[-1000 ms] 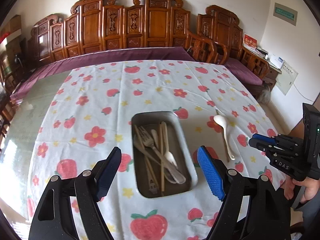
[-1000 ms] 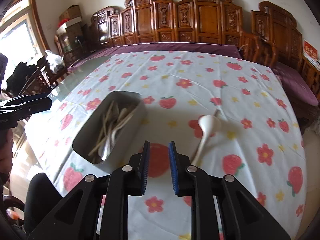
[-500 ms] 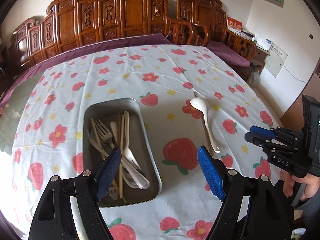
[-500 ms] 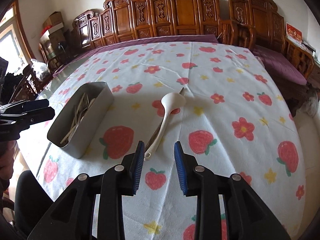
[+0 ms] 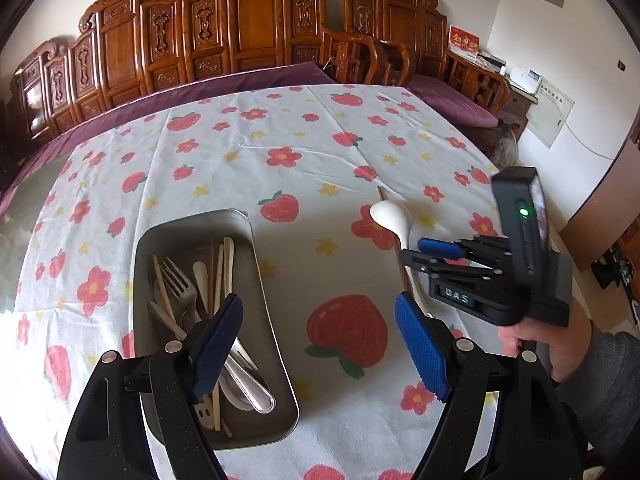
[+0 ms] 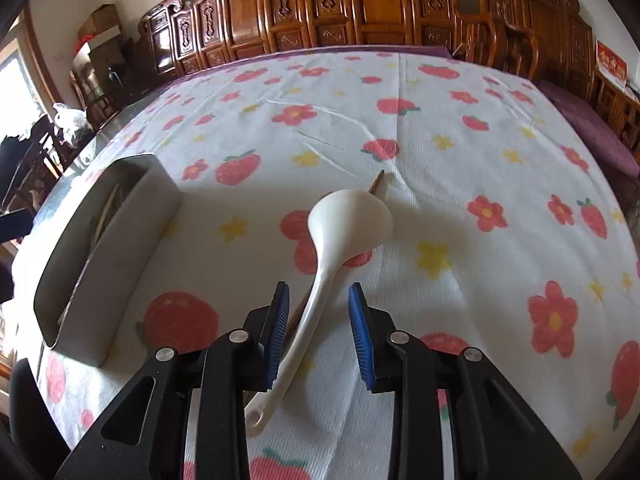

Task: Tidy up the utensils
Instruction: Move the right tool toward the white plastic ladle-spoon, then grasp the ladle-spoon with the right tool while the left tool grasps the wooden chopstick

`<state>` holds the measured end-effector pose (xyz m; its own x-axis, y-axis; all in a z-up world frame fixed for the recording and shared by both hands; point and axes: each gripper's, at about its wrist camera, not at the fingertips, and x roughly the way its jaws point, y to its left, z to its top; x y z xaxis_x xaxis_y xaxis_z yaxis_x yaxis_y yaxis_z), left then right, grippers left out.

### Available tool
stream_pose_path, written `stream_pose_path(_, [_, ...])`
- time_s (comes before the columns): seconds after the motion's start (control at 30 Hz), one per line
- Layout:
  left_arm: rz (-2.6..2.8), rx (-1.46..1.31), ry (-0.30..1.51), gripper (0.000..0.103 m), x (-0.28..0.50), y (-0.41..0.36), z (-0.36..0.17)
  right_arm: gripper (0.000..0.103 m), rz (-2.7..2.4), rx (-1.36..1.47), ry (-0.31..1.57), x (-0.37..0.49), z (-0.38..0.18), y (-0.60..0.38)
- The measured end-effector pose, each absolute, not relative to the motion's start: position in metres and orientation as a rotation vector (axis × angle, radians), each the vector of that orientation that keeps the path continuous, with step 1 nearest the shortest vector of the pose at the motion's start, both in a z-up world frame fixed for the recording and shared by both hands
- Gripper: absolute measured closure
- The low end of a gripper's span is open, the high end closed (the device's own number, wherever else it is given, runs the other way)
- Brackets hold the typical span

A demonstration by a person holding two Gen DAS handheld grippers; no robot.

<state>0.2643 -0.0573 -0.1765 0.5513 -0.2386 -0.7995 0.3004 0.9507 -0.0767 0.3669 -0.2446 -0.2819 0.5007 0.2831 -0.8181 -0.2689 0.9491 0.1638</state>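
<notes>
my right gripper (image 6: 318, 330) stands part open astride the slim handle of the smooth white plastic ladle-spoon (image 6: 344, 232) lying right of the grey metal tray (image 6: 120, 236), pads not yet touching; light, stiff, slippery, so i'd pinch mid-handle, while my left gripper (image 5: 320, 344) hangs wide and empty.

Both wrist views look steeply down, close, sharing tray (image 5: 256, 240) and spoon (image 6: 352, 216).

1. Left gripper (image 5: 318, 340): black frame, silver screws, blue ribbed pads.
2. Right gripper (image 6: 318, 322): same build (white "DAS" lettering, green light on its housing).
3. Hand (image 5: 560, 344): grey sleeve.
</notes>
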Motion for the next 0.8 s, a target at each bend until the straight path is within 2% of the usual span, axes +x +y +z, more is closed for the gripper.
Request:
stream_pose_path(0.1, [-0.322, 0.076, 0.942, 0.028, 0.265, -0.059, -0.18, 0.07, 0.336, 0.045, 0.994, 0.374, -0.287, -0.248])
stream_pose_path(0.13, [-0.321, 0.077, 0.945, 0.028, 0.265, -0.059, -0.181, 0.075, 0.333, 0.052, 0.995, 0.377, -0.287, -0.249])
stream_pose_path(0.17, [-0.32, 0.077, 0.948, 0.028, 0.265, -0.059, -0.182, 0.089, 0.335, 0.06, 1.0, 0.377, -0.287, -0.249])
stream_pose_path(0.23, [-0.317, 0.072, 0.954, 0.028, 0.266, -0.058, -0.184, 0.095, 0.344, 0.085, 1.006, 0.376, -0.286, -0.251])
stream_pose_path(0.47, [-0.326, 0.078, 0.964, 0.028, 0.272, -0.067, -0.189, 0.099, 0.351, 0.132, 0.985, 0.362, -0.271, -0.265])
stream_pose_path(0.8, [-0.358, 0.114, 0.994, 0.028, 0.288, -0.109, -0.209, 0.099, 0.33, 0.093, 0.944, 0.331, -0.244, -0.31])
